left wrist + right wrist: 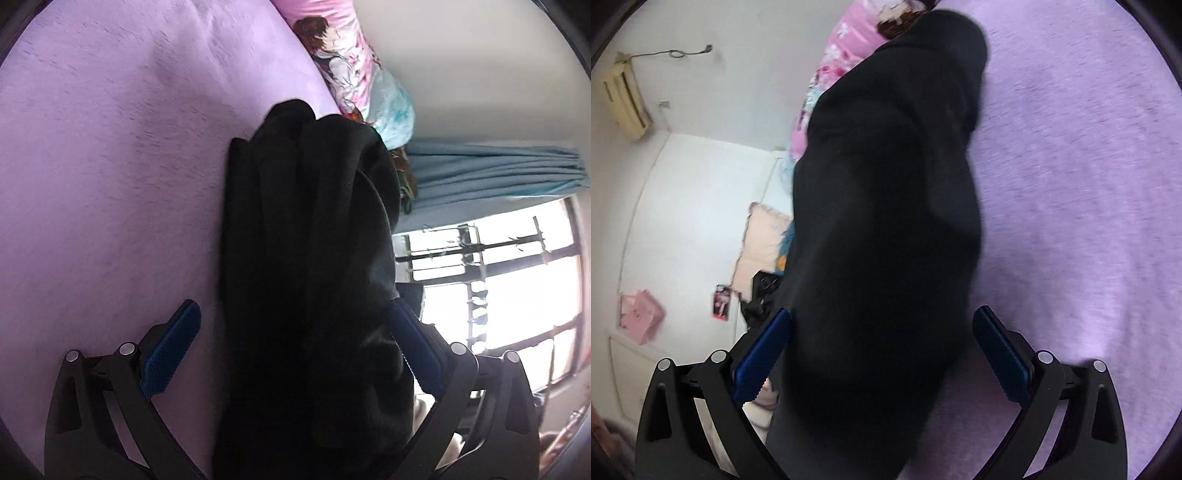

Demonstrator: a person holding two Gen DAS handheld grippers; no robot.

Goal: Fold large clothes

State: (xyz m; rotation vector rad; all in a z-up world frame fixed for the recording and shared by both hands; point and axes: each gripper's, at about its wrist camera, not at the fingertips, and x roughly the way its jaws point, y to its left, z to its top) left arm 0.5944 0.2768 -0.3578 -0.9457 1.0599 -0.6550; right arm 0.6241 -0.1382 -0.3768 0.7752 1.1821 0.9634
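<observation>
Lilac fleece covers the bed and fills most of both wrist views, its surface slanted steeply across each picture, so both tools are rolled well to one side. On it lies the black garment, gathered into a long thick bundle that runs away from the cameras toward a pink printed pillow by the white wall. In the right view the same garment is a blurred dark mass with the fleece beside it and the pillow past its far end.

A blue curtain hangs beside a bright barred window.

Left gripper points along the bundle with its jaws spread wide. The cloth lies between them; one blue pad stands clear over the fleece, the other is at the cloth's edge. It is released, not clamped.

Right gripper likewise straddles the garment, jaws fully apart, both pads at the cloth's flanks without pinching it.
</observation>
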